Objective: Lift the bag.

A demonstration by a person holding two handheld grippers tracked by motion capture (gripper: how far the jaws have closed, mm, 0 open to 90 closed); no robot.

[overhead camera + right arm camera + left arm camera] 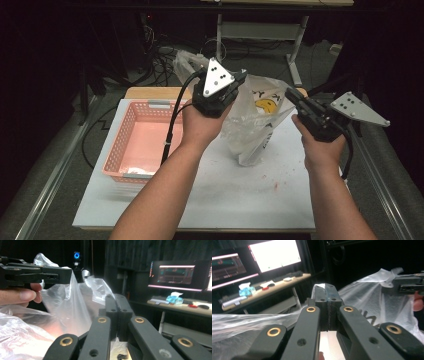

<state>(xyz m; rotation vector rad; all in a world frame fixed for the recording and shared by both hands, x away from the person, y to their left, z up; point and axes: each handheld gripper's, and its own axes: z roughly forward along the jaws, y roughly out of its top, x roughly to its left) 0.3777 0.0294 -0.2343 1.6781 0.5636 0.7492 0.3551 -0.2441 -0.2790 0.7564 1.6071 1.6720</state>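
A clear plastic bag (255,125) with a yellow smiley print hangs between my two grippers, its bottom low over the white table top (225,195). My left gripper (239,79) is shut on the bag's upper left edge; in the left gripper view its jaws (325,290) meet with a sliver of film pinched at the tip. My right gripper (292,96) is shut on the bag's upper right edge, and its closed jaws (116,300) stand against the crinkled plastic (65,312). Each gripper view also shows the other gripper, the right gripper (409,285) and the left gripper (37,275), each in a hand.
A pink perforated basket (135,140) with nothing in it sits on the table's left half. Small red specks (274,185) lie on the white top near the right forearm. Beyond the table are a desk with monitors (274,255) and dark floor with cables.
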